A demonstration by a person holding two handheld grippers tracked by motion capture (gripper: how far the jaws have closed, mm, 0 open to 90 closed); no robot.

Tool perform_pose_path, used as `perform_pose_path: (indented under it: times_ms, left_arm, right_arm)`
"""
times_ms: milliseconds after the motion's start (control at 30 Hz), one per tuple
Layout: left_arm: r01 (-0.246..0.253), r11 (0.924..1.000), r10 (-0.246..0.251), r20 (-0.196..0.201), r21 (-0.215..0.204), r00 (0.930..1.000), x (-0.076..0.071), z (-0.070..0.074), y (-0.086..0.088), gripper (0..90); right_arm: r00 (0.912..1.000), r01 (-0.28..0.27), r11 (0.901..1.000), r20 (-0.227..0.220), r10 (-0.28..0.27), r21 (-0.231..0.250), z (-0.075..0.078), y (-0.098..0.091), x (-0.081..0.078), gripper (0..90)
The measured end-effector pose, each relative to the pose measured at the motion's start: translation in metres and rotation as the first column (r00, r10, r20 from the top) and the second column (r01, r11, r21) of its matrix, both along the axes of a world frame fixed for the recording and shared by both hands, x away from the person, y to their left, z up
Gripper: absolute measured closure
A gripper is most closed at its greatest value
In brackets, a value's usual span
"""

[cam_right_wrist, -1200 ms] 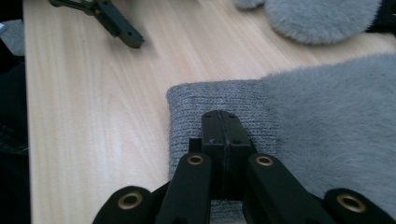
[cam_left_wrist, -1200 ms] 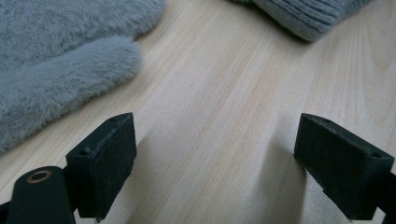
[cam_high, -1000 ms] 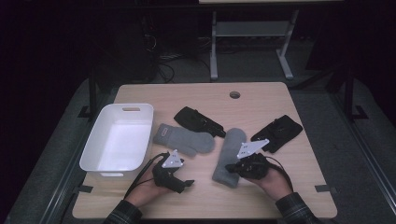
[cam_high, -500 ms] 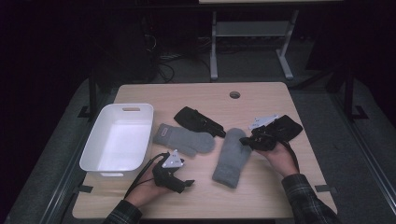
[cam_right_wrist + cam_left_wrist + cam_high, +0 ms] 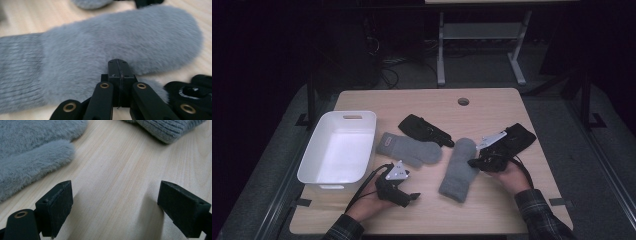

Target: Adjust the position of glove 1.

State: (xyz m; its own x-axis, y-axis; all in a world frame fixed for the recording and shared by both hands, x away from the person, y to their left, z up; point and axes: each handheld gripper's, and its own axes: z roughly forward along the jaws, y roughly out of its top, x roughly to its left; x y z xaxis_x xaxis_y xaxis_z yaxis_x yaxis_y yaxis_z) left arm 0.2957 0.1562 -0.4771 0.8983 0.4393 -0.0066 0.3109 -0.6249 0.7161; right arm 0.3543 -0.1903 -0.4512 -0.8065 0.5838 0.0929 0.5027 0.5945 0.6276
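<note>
Two fuzzy grey mittens lie mid-table. The left mitten [image 5: 409, 148] lies crosswise; the right mitten [image 5: 459, 167] points away from me. My right gripper [image 5: 473, 162] is shut, its tip at that mitten's right edge. In the right gripper view its closed jaws [image 5: 118, 66] sit over the mitten [image 5: 112, 35] near the thumb, nothing visibly pinched between them. My left gripper [image 5: 414, 196] rests near the front edge, open. Its pads [image 5: 58, 202] stand wide over bare wood, with the fuzzy mitten [image 5: 30, 157] at upper left and a ribbed cuff [image 5: 165, 128] at the top.
A white bin [image 5: 312, 160] stands at the left. One black glove [image 5: 424, 129] lies behind the mittens, another black glove [image 5: 519, 137] lies under and behind my right hand. A round hole [image 5: 463, 101] is near the table's far edge.
My right hand went from the mitten's near right side away toward the black glove, then came to the mitten's right edge. The left gripper kept still.
</note>
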Motion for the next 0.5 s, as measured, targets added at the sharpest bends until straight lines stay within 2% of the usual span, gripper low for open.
perform_pose_path:
  times_ms: [300,500]
  left_arm:
    - [0.001,1.0000,-0.001,0.001,-0.002,1.0000,0.000,0.000,0.000,12.1]
    - [0.000,1.0000,0.000,0.001,-0.005,1.0000,0.000,0.000,0.000,12.1]
  right_arm:
    - [0.9983,-0.054,0.9984,-0.021,0.055,0.018,0.000,0.009,-0.022,90.0]
    - [0.9962,-0.086,0.9962,-0.017,0.086,0.014,0.002,0.014,-0.039,90.0]
